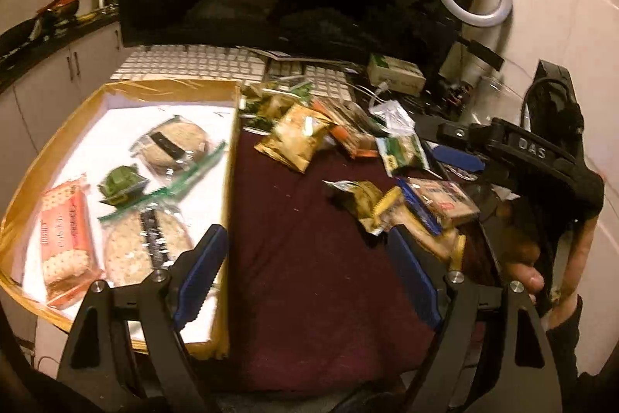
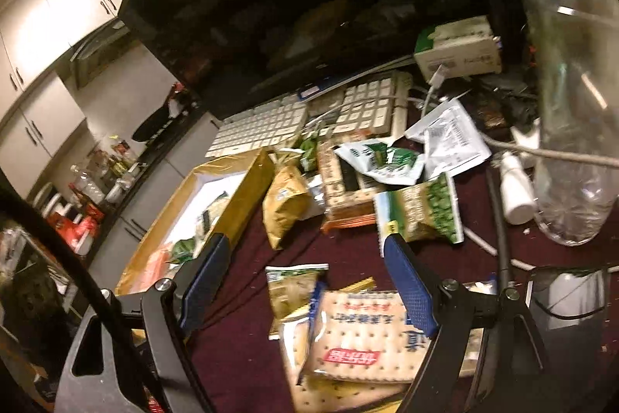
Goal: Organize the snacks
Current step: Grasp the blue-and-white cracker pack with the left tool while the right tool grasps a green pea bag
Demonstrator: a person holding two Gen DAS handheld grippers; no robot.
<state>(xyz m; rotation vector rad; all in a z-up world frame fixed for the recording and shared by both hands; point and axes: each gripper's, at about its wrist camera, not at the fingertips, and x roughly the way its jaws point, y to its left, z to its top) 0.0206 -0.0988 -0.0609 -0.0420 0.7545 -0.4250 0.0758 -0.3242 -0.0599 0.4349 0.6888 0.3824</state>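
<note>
The shallow yellow-brown cardboard box (image 1: 232, 157) with a white floor sits on the dark maroon cloth (image 1: 309, 258), just in front of the white keyboard (image 1: 193, 62). Inside the box lie 4 snacks: an orange cracker pack (image 1: 67, 239) at its near left, 2 clear zip bags of round rice cakes (image 1: 149, 242), 1 nearer and 1 farther back, and a small green packet (image 1: 122, 182) between them.

The left gripper (image 1: 305, 266) hangs over the cloth with its 2 blue-padded fingers (image 1: 201, 268) spread wide and nothing between them; its left finger reaches over the box's right wall, its right finger sits just beside a loose pile of wrappers to the right of the box. That pile includes a white-and-blue cracker pack (image 1: 441, 200) and a crumpled olive-green packet (image 1: 359, 200). Farther back, right of the box's far corner, lies a golden-yellow foil pouch (image 1: 298, 138).

The right gripper (image 2: 309, 281) is also wide open and empty. The white cracker pack with a red label (image 2: 359, 335) lies directly below and between its fingers, with a pale green packet (image 2: 294, 289) touching that pack on the side toward the box. A green-and-white seaweed-style packet (image 2: 421, 211) lies just beyond the right finger's tip. A clear plastic bottle (image 2: 572, 142) stands well right of the box.
</note>
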